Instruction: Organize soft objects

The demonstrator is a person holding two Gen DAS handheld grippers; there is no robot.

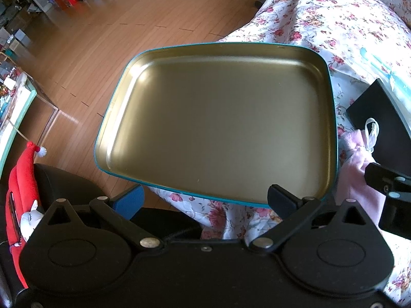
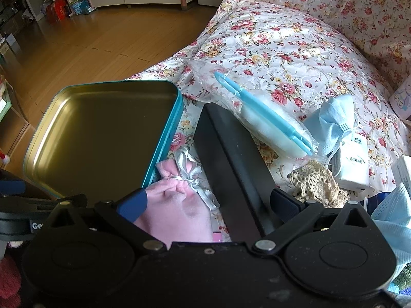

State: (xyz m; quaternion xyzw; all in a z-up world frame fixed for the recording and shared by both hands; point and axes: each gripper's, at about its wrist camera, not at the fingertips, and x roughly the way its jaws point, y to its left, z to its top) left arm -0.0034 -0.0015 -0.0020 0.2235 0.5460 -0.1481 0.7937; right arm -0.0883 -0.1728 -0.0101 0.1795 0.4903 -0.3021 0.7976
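right now the teal tin (image 1: 218,118) with its gold inside lies open on the flowered bed cover (image 1: 321,20), and everything else sits relative to it. the left tool (image 1: 205,200) is spread wide at the tin's near rim, one finger over the rim's near right corner, gripping nothing. just right of the tin lies the pink drawstring pouch (image 2: 174,202) with a silver ribbon, touching the tin's side wall. the right tool (image 2: 208,200) is spread wide around the pouch, fingers not closed on it. beyond the pouch, further right of the tin, a black box (image 2: 231,154) rests, then a clear bag with blue tweezers (image 2: 264,118), a blue face mask (image 2: 331,120) and a beige lace piece (image 2: 316,184).
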